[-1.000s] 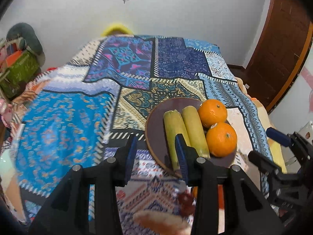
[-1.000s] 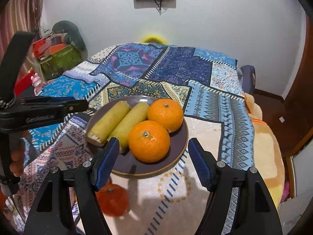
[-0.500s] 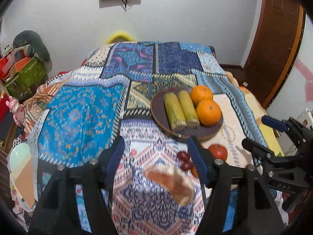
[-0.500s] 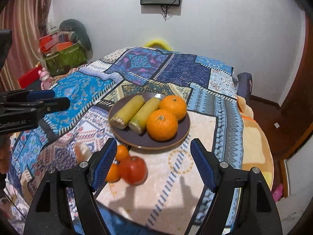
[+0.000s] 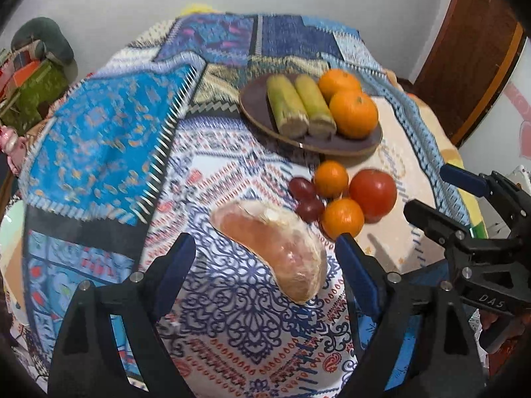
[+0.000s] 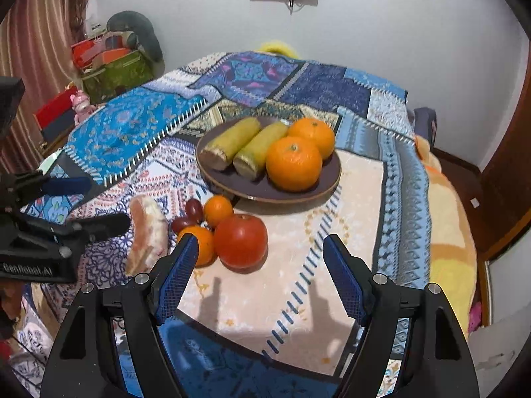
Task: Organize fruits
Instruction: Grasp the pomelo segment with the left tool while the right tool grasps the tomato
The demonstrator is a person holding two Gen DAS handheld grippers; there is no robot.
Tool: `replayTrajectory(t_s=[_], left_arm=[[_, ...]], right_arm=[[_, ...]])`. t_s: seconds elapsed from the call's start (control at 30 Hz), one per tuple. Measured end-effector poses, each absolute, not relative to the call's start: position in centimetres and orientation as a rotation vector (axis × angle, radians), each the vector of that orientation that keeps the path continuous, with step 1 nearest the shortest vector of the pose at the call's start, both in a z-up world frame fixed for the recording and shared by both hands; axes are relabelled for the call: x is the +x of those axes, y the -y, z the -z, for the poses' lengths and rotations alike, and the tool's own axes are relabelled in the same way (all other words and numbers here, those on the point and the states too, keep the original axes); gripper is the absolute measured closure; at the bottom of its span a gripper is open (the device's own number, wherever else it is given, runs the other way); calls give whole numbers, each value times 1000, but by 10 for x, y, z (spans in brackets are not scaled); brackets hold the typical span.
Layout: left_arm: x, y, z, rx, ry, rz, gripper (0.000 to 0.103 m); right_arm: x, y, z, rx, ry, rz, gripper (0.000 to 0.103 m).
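A dark round plate (image 5: pixel 257 112) on the patterned bedspread carries two yellow-green stalk pieces (image 5: pixel 298 106) and two big oranges (image 5: pixel 353 112). In front of it lie two small oranges (image 5: pixel 341 217), two red grapes (image 5: pixel 305 195) and a red apple (image 5: pixel 373 190). A wrapped pink pomelo wedge (image 5: pixel 275 242) lies nearer. My left gripper (image 5: pixel 265 265) hovers over the wedge's near end, its jaws opening and its pads clear of it. My right gripper (image 6: pixel 260 277) stands open with nothing between its fingers, just short of the red apple (image 6: pixel 240 242).
The bedspread (image 6: pixel 132 129) covers a bed that drops away on the right over an orange blanket (image 6: pixel 451 248). A green box of clutter (image 6: pixel 116 73) and a pink toy (image 6: pixel 81 102) sit at the left. A wooden door (image 5: pixel 474 49) stands at the right.
Both grippers have drawn back from the plate, bringing the loose fruit and the pomelo wedge into view. The left jaws have spread much wider. The right jaws look about the same.
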State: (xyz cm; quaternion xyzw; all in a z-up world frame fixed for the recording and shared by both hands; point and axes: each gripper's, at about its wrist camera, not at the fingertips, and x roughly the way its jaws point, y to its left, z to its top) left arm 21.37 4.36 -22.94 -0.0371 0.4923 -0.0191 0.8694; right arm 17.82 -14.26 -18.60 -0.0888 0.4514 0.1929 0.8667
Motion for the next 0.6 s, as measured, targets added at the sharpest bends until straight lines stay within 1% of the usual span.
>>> replayTrajectory(t_s=[0.27,0.33,0.4,0.47,0.6], left_arm=[[220,-30,260,-19,-1081,72,16],[222,-31,266,-15,-1086,66,16],[221,-34,267,-24,-1076,78,16],[218,-38,266,-24,-1071,79,16],[206,-55,266,-23,-1061,56,16]], right_arm=[[191,141,205,-123,-996,-446,30],[196,139,210,-110,-1009,-454,33],[200,138,214,-95,-1025,-463,40],[204,137,218,-81,-1041,-472,42],[208,135,223,-50,-1062,-494,43]])
